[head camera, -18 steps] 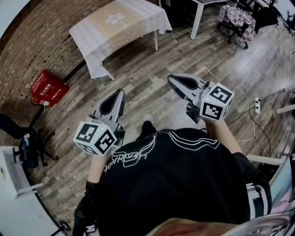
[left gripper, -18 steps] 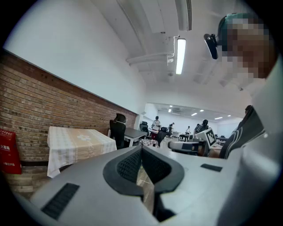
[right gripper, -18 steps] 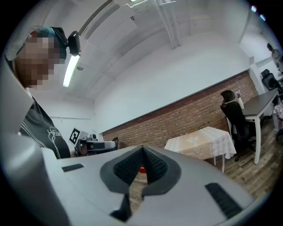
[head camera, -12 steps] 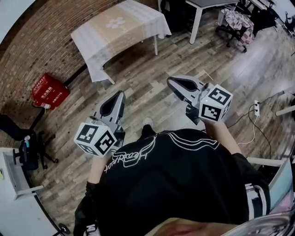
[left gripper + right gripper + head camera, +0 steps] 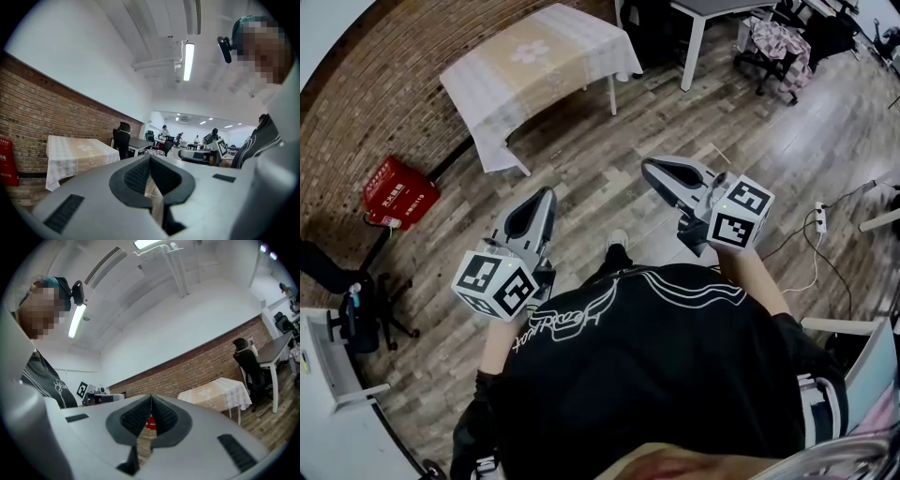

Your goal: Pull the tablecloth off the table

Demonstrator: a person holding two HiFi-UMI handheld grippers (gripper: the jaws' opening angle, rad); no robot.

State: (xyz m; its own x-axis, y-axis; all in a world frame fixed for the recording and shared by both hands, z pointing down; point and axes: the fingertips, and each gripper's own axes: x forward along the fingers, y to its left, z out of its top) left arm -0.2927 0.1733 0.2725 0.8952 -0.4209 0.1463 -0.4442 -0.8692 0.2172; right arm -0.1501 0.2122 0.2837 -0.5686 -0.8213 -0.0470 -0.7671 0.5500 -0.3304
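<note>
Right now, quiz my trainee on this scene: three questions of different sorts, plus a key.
1. True or false: the tablecloth is already off the table.
2. The left tongs and right tongs are: A open; B shut, empty; C shut on the tablecloth.
3. What colour is the box by the brick wall?
Key: 1 false; 2 B; 3 red.
</note>
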